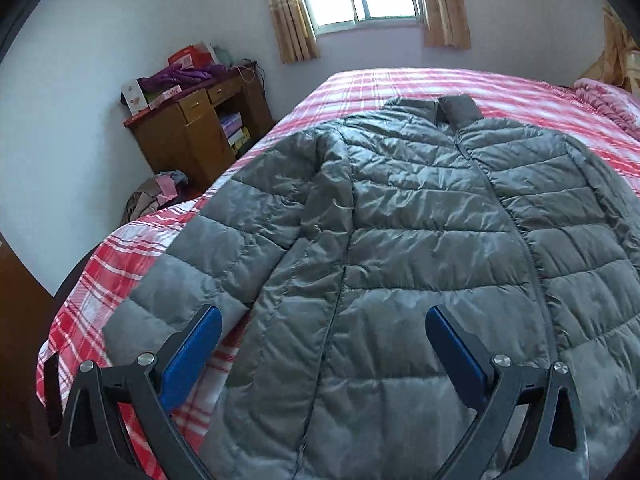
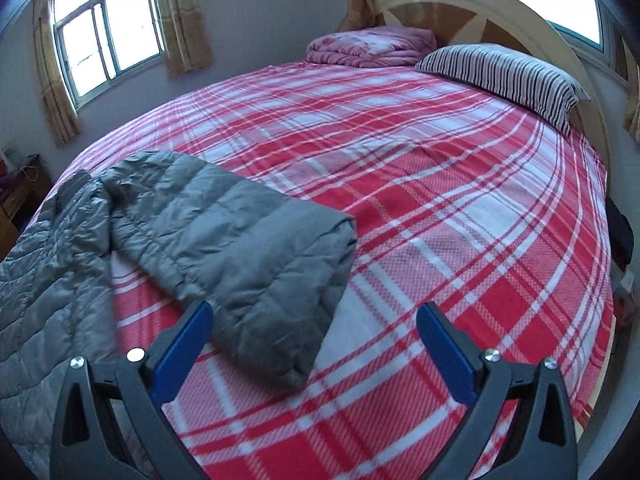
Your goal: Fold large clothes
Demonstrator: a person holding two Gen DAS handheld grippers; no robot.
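A: What carries it all?

B: A bed (image 2: 440, 184) under a red, pink and white plaid sheet of coarse weave. A pale arched headboard (image 2: 500, 4) stands at its far end, with a striped pillow (image 2: 504, 76) and a folded pink quilt (image 2: 372, 46) against it. Lilac walls, windows with tan curtains (image 1: 292, 12), and a brown wooden desk (image 1: 200, 128) piled with boxes in the corner.

A: And the jacket?

B: The jacket (image 1: 420, 220) is grey, quilted in puffy bands with a slight sheen. It lies zipped and face up along the bed's near edge, collar towards the far side. One sleeve (image 2: 240, 248) stretches flat across the sheet, its cuff just ahead of the right claw.

A: The claws?

B: The left claw (image 1: 323, 328) hangs spread wide over the jacket's hem, holding nothing. The right claw (image 2: 314, 324) is equally wide, empty, blue pads (image 2: 444, 348) clear of the sleeve.
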